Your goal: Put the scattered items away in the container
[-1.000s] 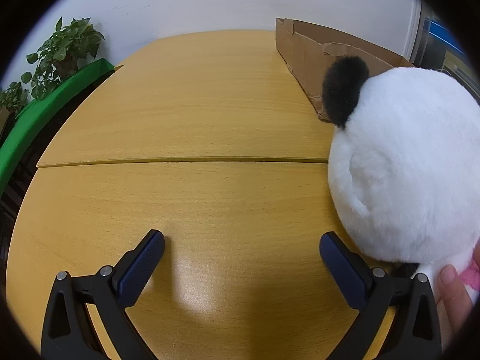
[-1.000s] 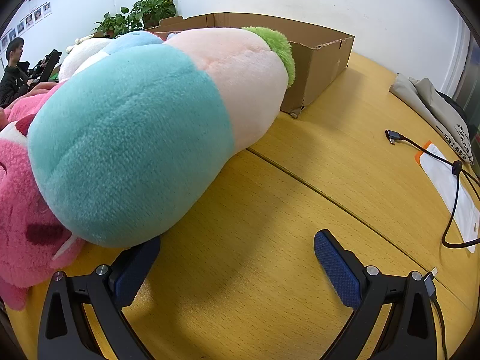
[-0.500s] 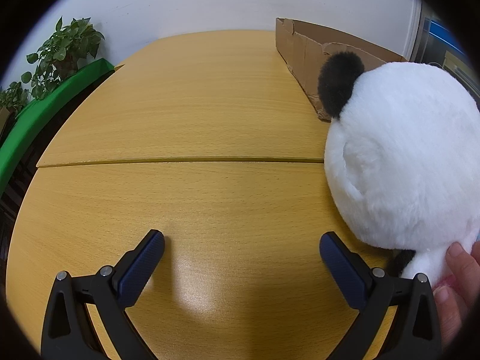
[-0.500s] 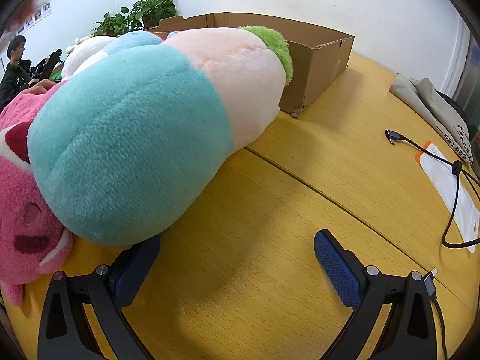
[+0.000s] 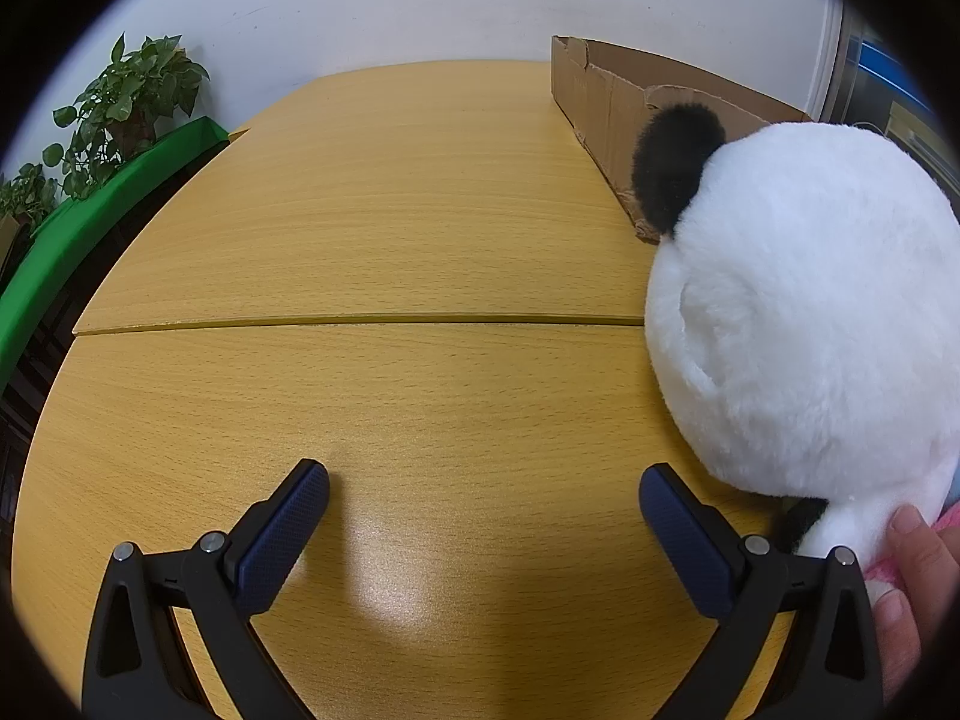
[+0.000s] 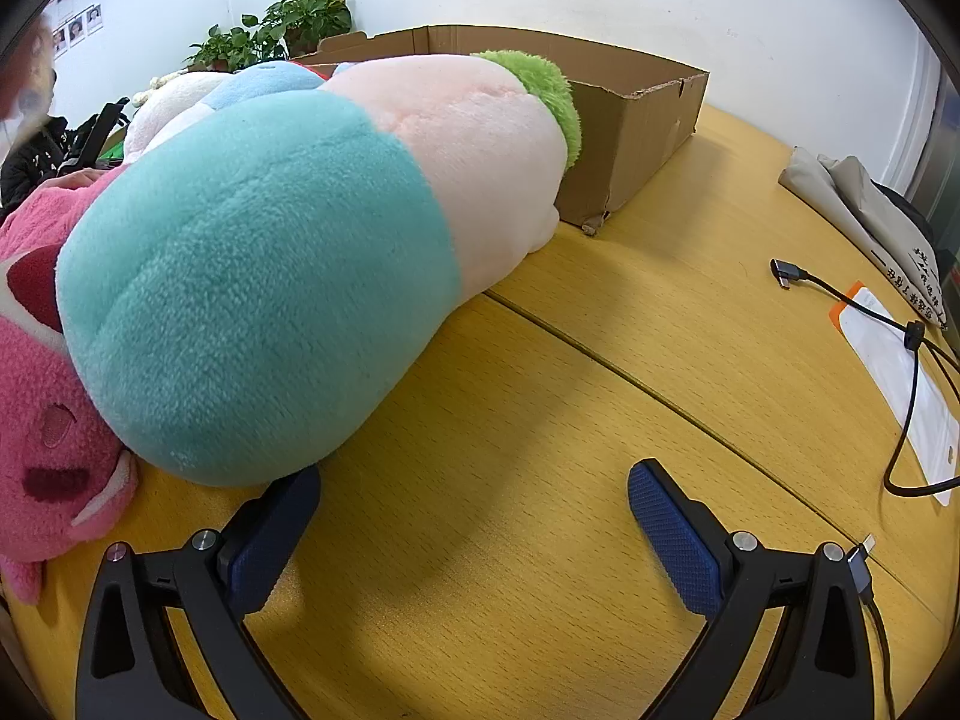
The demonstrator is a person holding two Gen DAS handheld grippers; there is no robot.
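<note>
A white plush panda point(image 5: 804, 312) with a black ear stands on the wooden table point(image 5: 390, 228) at the right of the left wrist view, a bare hand point(image 5: 912, 570) touching its base. My left gripper point(image 5: 483, 504) is open and empty, just left of the panda. The cardboard box point(image 5: 606, 102) lies beyond. In the right wrist view a large teal and pink plush point(image 6: 300, 264) with a green tuft lies in front of the box point(image 6: 636, 114), a pink plush bear point(image 6: 48, 420) at its left. My right gripper point(image 6: 474, 510) is open, its left finger under the teal plush's edge.
A black USB cable point(image 6: 900, 354), a white packet point(image 6: 900, 378) and a grey cloth bag point(image 6: 864, 210) lie at the table's right. Potted plants point(image 5: 120, 114) and a green panel point(image 5: 90, 222) stand past the table's left edge. A seated person point(image 6: 36, 156) is far left.
The panda has shifted slightly to the left and up in the left wrist view as the hand moves it. The pink bear's face has turned more into view. Both grippers stay put.
</note>
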